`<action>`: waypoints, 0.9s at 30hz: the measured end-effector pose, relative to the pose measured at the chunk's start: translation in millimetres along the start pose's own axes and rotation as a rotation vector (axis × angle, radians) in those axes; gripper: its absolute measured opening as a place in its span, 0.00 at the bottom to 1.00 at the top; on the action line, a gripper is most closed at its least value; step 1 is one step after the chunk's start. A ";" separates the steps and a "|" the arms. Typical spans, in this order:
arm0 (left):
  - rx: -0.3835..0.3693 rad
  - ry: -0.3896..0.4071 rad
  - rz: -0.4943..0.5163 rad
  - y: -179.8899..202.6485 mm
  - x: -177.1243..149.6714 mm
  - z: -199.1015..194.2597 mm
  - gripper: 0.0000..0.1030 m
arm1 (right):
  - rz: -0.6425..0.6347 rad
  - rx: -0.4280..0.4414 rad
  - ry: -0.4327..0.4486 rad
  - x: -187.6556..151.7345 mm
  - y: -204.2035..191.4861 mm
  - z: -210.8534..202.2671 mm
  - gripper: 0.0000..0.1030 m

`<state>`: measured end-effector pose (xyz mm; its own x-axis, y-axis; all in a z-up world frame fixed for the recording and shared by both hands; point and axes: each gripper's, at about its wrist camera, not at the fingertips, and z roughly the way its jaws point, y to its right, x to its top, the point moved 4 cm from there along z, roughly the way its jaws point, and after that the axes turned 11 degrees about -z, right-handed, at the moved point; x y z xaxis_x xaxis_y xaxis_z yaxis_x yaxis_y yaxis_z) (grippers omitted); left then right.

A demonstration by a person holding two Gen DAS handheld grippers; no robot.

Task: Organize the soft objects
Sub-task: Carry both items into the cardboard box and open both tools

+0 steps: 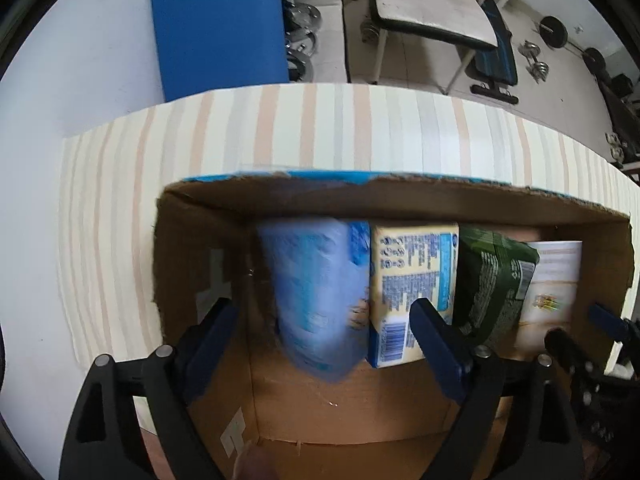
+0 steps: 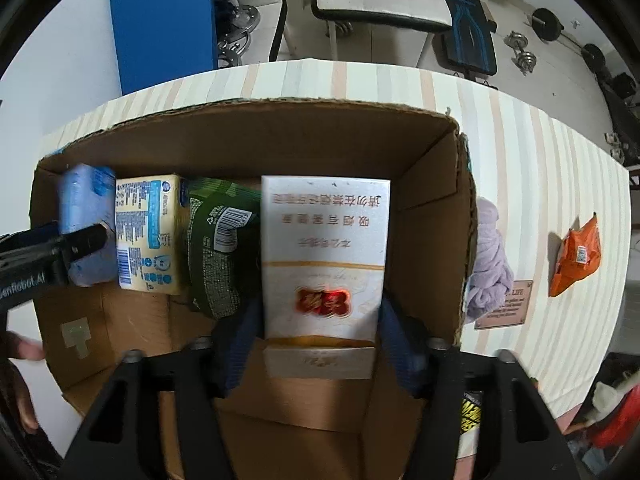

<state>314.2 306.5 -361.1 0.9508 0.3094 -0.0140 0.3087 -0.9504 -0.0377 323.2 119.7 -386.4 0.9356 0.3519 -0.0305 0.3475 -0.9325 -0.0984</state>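
An open cardboard box (image 2: 248, 148) holds a row of packs: a blue pack (image 1: 316, 292) at the left, a yellow pack (image 1: 412, 276), a green pack (image 1: 492, 280) and a white carton (image 2: 326, 256) at the right. My left gripper (image 1: 324, 344) is open, its fingers wide on either side of the blue and yellow packs inside the box. My right gripper (image 2: 316, 332) is shut on the white carton, which stands in the box against the green pack (image 2: 218, 248). The left gripper also shows in the right wrist view (image 2: 80, 240), by the blue pack (image 2: 86, 220).
The box (image 1: 200, 248) rests on a striped tablecloth (image 1: 320, 128). To the right of the box lie a purple cloth (image 2: 488, 256), a small plaque (image 2: 508, 304) and an orange packet (image 2: 578, 256). A chair (image 1: 428, 12) and dumbbells stand beyond the table's far edge.
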 end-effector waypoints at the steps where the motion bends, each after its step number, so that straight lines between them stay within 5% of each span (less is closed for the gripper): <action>1: -0.002 0.008 0.000 0.2 -0.8 -1.6 0.86 | 0.000 0.006 0.002 0.1 -1.1 -0.7 0.83; 9: 0.010 0.072 0.011 3.8 -2.1 -24.2 0.96 | -0.015 -0.008 0.018 -4.0 -10.4 -10.8 1.00; 27: -0.071 0.203 -0.028 5.0 -79.7 -75.9 0.98 | -0.076 -0.037 0.113 -59.1 -36.0 -60.1 1.00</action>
<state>241.8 274.6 -284.3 0.9253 0.3295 0.1876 0.3289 -0.9437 0.0353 259.2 127.5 -321.2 0.9069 0.4122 0.0876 0.4178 -0.9066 -0.0590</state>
